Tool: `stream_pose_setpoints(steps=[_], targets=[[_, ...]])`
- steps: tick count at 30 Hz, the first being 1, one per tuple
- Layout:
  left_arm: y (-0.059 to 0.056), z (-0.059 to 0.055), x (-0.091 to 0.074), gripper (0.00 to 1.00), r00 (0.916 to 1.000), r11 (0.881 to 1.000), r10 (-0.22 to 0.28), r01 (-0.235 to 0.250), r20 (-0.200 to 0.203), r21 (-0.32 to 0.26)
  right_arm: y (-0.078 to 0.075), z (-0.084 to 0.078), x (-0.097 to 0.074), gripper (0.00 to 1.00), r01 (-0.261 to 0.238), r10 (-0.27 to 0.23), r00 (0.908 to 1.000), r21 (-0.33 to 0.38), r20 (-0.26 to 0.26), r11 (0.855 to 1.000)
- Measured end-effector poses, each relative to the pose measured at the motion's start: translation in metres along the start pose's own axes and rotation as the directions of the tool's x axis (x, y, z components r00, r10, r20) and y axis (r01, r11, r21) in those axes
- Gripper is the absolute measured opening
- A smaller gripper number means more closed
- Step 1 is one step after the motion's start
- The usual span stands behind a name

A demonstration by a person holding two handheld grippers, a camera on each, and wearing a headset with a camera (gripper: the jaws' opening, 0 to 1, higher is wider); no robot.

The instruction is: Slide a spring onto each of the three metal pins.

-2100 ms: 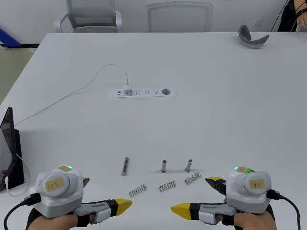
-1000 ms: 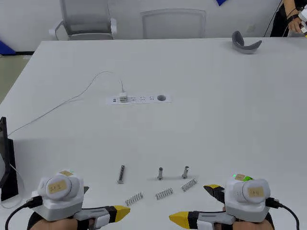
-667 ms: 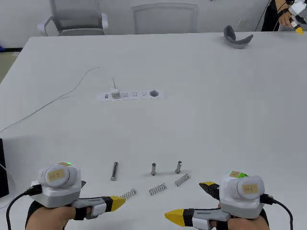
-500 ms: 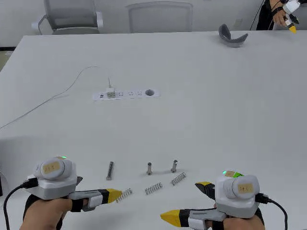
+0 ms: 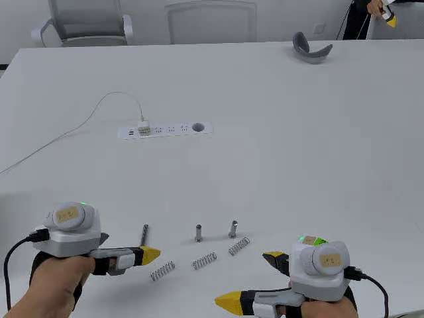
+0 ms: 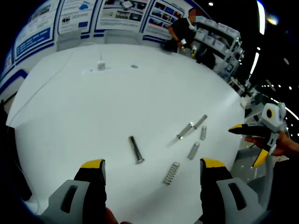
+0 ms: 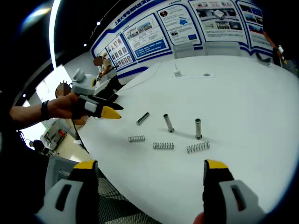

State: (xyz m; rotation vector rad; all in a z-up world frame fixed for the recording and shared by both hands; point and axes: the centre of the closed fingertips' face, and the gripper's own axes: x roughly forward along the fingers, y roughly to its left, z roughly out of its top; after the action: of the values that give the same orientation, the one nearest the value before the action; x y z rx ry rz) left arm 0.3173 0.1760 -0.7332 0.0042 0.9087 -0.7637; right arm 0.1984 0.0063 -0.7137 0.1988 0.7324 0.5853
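Three metal pins rest on the white table [image 5: 278, 132]. One pin [image 5: 144, 234] lies flat; the other two [image 5: 198, 232] [image 5: 232, 229] stand upright. Three springs [image 5: 162, 270] [image 5: 204, 260] [image 5: 238, 246] lie in a row just in front of them. My left gripper [image 5: 126, 246] is open and empty, its yellow fingertip [image 5: 149, 254] just short of the lying pin [image 6: 136, 149]. My right gripper [image 5: 250, 279] is open and empty too, to the right of the springs [image 7: 163, 146]. The left gripper [image 7: 100, 110] hovers beyond the lying pin [image 7: 142, 118] in the right gripper view.
A white power strip [image 5: 165, 129] with a plugged-in cable lies mid-table. A grey curved object [image 5: 311, 50] rests at the far right. Two chairs [image 5: 205, 16] stand behind the table. The table's near edge runs just under both grippers.
The head camera has swung, shifting the whole scene left and down. My left gripper has moved forward, its tip now closer to the lying pin. Pins and springs have not moved.
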Motion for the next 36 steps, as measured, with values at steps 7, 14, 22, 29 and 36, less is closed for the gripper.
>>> stream_pose_setpoints(steps=[7,14,22,29,36], targets=[[-0.004,-0.003,-0.001,0.73,1.0,1.0,0.0,0.0,-0.001,-0.005,0.0,0.001,0.002,0.95,-0.004,0.004,1.0,0.001,-0.001,1.0],[-0.003,0.0,-0.001,0.73,0.9999,1.0,0.01,-0.01,0.01,-0.019,0.003,0.0,0.004,0.95,-0.013,0.013,0.9999,-0.004,-0.004,1.0],[0.005,0.007,0.013,0.71,0.9996,0.998,0.02,-0.019,0.02,-0.052,0.006,-0.003,0.005,0.94,-0.021,0.02,0.9997,-0.007,-0.012,1.0],[0.009,0.013,0.028,0.58,0.9993,0.996,0.027,-0.024,0.025,-0.089,0.006,-0.003,0.005,0.94,-0.021,0.021,0.9997,-0.003,-0.012,1.0],[0.014,0.012,0.045,0.46,0.9994,0.987,0.031,-0.028,0.015,-0.157,0.006,-0.006,0.005,0.94,-0.024,0.024,0.9995,-0.001,-0.022,1.0]])
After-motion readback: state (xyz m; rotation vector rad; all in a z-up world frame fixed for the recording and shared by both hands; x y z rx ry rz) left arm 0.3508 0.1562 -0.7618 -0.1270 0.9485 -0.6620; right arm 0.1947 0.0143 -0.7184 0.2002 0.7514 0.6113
